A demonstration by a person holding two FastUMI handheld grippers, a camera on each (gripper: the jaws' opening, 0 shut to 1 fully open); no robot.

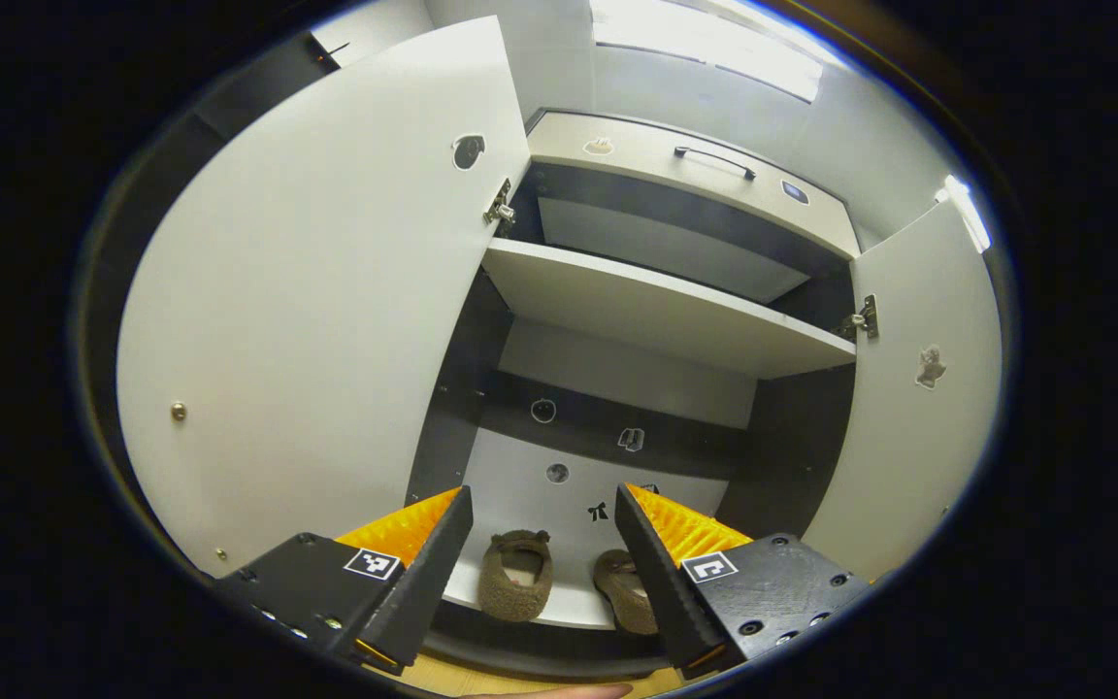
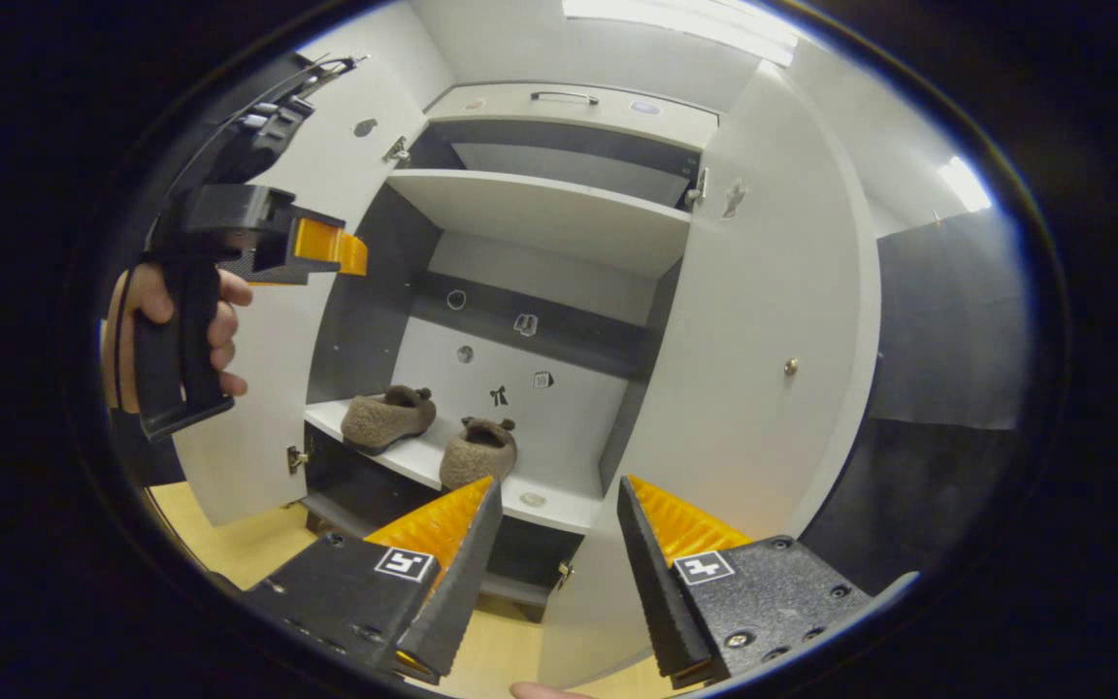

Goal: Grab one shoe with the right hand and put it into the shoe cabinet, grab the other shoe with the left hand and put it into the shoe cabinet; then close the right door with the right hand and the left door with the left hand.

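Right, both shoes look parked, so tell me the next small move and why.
Probably swing the right tool against the white right door and push it closed. Both fuzzy brown slippers sit on the cabinet's lower white shelf, both tools are open and empty, and both doors stand open; the right door comes first.

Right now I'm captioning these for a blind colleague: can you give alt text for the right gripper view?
Two fuzzy brown slippers sit side by side on the lower shelf of an open white shoe cabinet, both doors swung wide. The right tongs gape open before the white right door; a hand holds the left tongs by the left door.
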